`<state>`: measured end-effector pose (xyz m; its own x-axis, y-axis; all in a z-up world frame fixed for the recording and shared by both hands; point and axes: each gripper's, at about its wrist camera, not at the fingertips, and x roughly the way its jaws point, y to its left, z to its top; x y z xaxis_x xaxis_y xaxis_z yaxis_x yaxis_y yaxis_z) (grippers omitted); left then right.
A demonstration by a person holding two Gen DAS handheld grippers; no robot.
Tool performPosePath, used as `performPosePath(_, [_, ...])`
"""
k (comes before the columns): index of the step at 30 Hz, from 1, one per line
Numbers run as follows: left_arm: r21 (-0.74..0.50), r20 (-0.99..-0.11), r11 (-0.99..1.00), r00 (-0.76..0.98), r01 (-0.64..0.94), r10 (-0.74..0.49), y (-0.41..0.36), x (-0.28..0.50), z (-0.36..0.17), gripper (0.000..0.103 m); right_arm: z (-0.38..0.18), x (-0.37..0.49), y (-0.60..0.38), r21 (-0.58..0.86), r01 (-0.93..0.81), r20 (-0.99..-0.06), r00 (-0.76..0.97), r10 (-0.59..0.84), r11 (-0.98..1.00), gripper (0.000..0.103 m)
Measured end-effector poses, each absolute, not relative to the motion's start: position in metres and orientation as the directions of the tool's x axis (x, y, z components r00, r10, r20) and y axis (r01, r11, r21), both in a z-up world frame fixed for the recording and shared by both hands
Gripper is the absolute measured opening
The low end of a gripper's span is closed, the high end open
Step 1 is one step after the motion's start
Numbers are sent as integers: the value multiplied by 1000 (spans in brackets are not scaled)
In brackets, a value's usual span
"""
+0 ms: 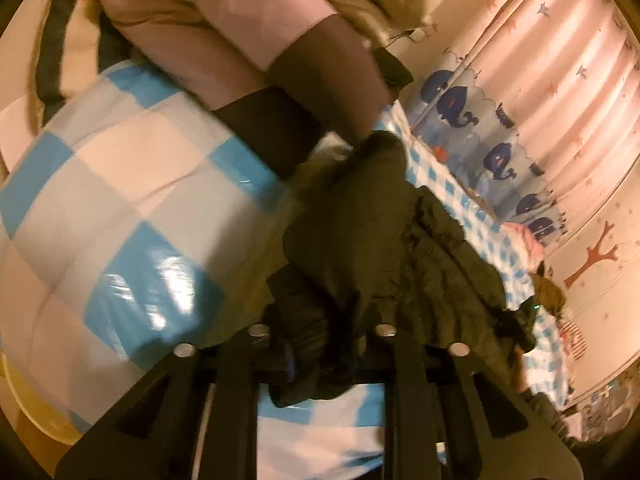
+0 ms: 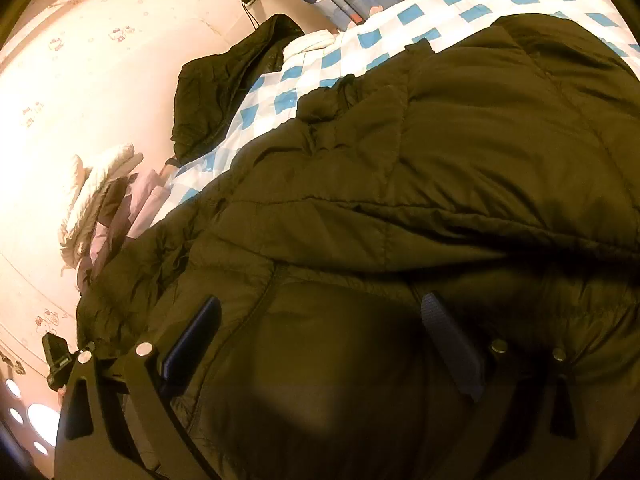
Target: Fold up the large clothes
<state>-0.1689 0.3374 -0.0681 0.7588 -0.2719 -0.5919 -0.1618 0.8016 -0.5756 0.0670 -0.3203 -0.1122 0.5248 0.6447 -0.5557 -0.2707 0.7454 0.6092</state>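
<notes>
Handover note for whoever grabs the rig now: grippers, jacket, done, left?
Left gripper: shut on a bunch of the dark puffer jacket, lifting it off the checkered quilt.
Right gripper: open, fingers pressed against the jacket, nothing clamped.
Jacket is crumpled across the quilt, no neat fold visible. A second dark garment and a pink and brown pile lie at the bed's edge.
Left: spread the jacket flat, fold sleeves in, fold the body.
</notes>
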Motion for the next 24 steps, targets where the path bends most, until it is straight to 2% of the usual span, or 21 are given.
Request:
performPosePath(1, [-588,-582,794,761,-151,-286,332,-167,-65,6,-112,67,-320,606,-271,-558,525,643,748,96])
performPosePath(5, [-673,-440,739,791,21,-424,291,-155,-8,5,-99,62,-313,558,-285,-571,550,609,780,96])
performPosePath(9, [-662,-308,711,779,237,-546,230,-120,75,5,-63,56,-300,502,-366,-510,607,610,784,96])
performPosePath(12, [-639,-256,682,738,355,-624,180,-83,120,5,-48,70,-297,509,-382,-489,609,624,771,96])
performPosePath(14, [-607,-256,676,702,419,-665,136,-52,145,5,-44,78,-309,589,-378,-426,605,673,714,96])
performPosePath(18, [-581,-297,642,605,500,-739,43,19,163,5,-34,86,-350,784,-382,-206,584,785,489,96])
performPosePath(22, [-616,-353,584,478,528,-804,-59,92,128,5,-27,91,-399,879,-348,-59,600,798,326,96])
performPosePath(24, [-656,-389,555,400,511,-830,-113,130,86,5,-30,96,-425,911,-310,-23,621,784,273,96])
